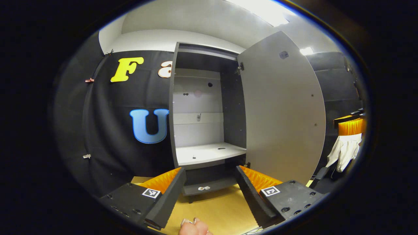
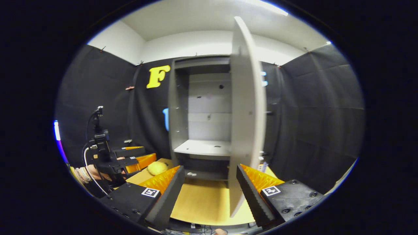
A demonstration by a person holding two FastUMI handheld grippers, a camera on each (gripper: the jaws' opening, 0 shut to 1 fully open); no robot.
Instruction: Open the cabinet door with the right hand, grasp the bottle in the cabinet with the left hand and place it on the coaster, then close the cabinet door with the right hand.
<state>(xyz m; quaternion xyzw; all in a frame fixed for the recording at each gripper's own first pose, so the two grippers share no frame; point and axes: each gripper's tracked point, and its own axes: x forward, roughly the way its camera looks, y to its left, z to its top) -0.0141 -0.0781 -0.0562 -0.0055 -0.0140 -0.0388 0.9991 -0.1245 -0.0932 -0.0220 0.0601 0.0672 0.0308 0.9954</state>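
Note:
The tall grey cabinet (image 1: 199,107) stands with its door (image 1: 281,111) swung wide to the right. Its pale middle shelf (image 1: 209,151) carries only small fittings, and a small whitish item (image 1: 204,188) lies on the lower shelf. My left gripper (image 1: 210,169) faces the opening, open with nothing between its fingers. In the right gripper view the door (image 2: 243,114) is edge-on. Its lower edge hangs between the fingers of my open right gripper (image 2: 209,169), close to the right one. A yellowish rounded object (image 2: 157,168) rests on the table beside the left gripper (image 2: 143,156).
The wooden table top (image 1: 212,209) runs up to the cabinet's foot. Fingers of a hand (image 1: 192,226) show at the lower edge. A white cloth (image 1: 344,148) hangs under an orange ribbed part (image 1: 351,126) at far right. Black cloth walls (image 2: 313,124) close in on all sides.

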